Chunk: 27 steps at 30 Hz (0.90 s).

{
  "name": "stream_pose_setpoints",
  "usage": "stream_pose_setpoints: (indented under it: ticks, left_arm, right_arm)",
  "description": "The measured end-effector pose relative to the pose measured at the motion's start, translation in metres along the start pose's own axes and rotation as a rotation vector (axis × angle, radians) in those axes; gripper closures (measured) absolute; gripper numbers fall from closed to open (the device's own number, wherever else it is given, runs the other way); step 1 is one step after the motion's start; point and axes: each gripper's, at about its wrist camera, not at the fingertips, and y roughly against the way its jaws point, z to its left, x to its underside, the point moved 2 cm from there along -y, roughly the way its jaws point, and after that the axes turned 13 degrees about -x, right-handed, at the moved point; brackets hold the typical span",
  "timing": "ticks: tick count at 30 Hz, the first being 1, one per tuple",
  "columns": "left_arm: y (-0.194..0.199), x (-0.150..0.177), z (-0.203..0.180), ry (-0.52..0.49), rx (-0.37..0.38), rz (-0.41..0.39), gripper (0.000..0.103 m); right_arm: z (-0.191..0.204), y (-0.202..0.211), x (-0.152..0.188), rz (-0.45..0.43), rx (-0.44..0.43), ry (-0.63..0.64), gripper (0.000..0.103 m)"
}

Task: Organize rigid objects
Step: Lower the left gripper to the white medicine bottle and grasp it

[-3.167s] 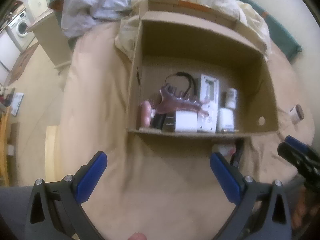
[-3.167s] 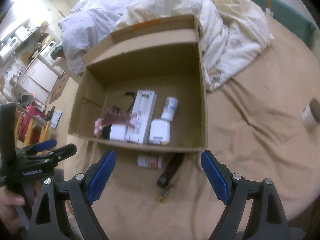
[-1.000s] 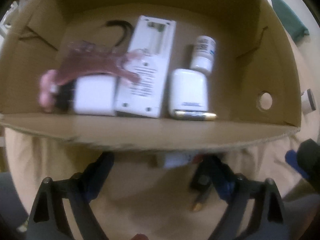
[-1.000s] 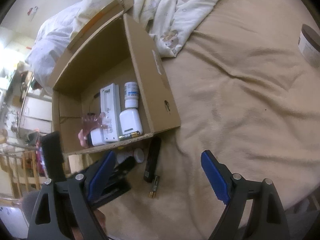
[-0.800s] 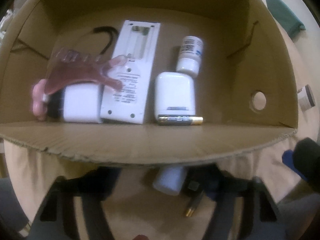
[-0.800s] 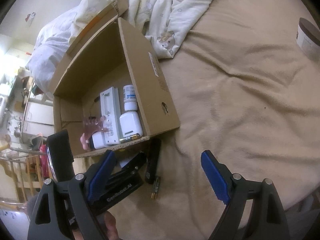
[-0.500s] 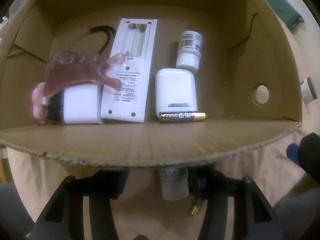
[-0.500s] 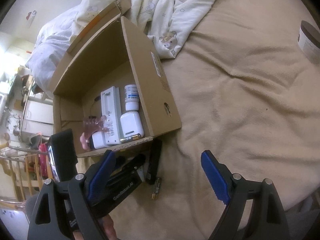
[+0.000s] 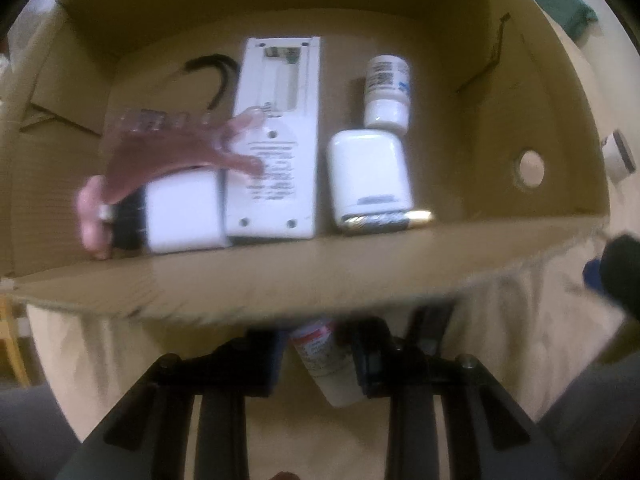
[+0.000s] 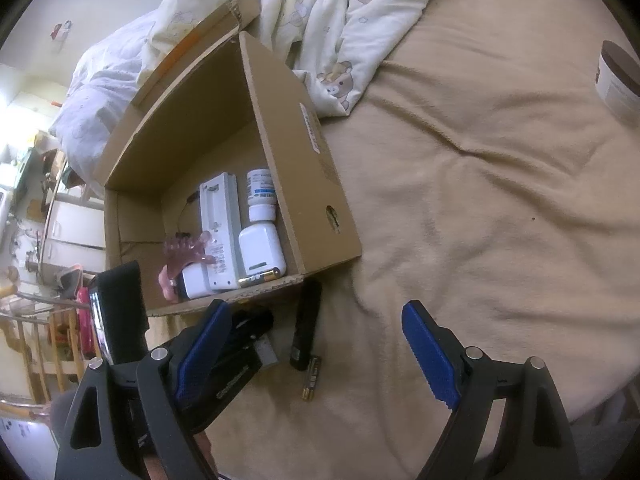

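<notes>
A small white bottle with a red label (image 9: 324, 360) lies on the beige blanket just outside the near wall of the cardboard box (image 9: 320, 276). My left gripper (image 9: 320, 364) points straight down over it, its jaws closing with the bottle between them and the pads against its sides. In the right wrist view the left gripper (image 10: 244, 336) sits at the box's front edge, hiding most of the bottle (image 10: 266, 354). My right gripper (image 10: 316, 312) hangs open above the blanket, holding nothing. A black slim device (image 10: 306, 328) and a battery (image 10: 311, 378) lie between its fingers on the blanket.
Inside the box lie a white remote (image 9: 276, 140), a pill bottle (image 9: 386, 92), a white case (image 9: 368, 176), a battery (image 9: 388, 220), a pink hair claw (image 9: 168, 148) and a white charger (image 9: 180, 212). A white jar (image 10: 618, 80) stands far right. A rumpled duvet (image 10: 340, 20) lies behind the box.
The left jaws have drawn in from wide apart to tight around the small bottle, which has turned end-on between them. The right gripper has stayed put.
</notes>
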Motion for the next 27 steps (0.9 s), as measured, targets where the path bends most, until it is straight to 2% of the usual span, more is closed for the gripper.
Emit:
stream_pose_setpoints:
  ticks: [2, 5, 8, 19, 21, 23, 24, 27]
  left_arm:
    - [-0.001, 0.005, 0.008, -0.031, -0.042, -0.008, 0.095]
    - [-0.004, 0.012, 0.025, -0.037, -0.055, 0.012, 0.099]
    - [-0.007, 0.015, 0.045, -0.024, -0.060, 0.020, 0.099]
    - [0.001, 0.026, 0.084, 0.047, 0.052, 0.015, 0.098]
    - [0.005, 0.027, 0.086, 0.039, 0.037, -0.010, 0.084]
    - [0.011, 0.030, 0.083, 0.022, 0.023, -0.035, 0.020]
    - [0.014, 0.027, 0.080, 0.009, 0.027, -0.048, 0.016]
    - [0.020, 0.025, 0.062, -0.052, 0.088, -0.055, 0.016]
  right_arm:
    - [0.001, -0.001, 0.000, 0.005, 0.002, 0.006, 0.011]
    - [0.000, -0.001, 0.001, 0.007, 0.009, 0.006, 0.011]
    - [-0.002, 0.000, 0.001, 0.006, 0.013, 0.003, 0.011]
    - [0.000, -0.002, 0.002, 0.014, 0.047, 0.020, 0.011]
    - [0.000, -0.002, 0.002, 0.009, 0.045, 0.018, 0.011]
    - [0.001, -0.002, 0.001, 0.009, 0.045, 0.019, 0.011]
    - [0.001, -0.003, 0.001, 0.011, 0.046, 0.019, 0.011]
    - [0.002, -0.006, 0.001, 0.020, 0.053, 0.025, 0.011]
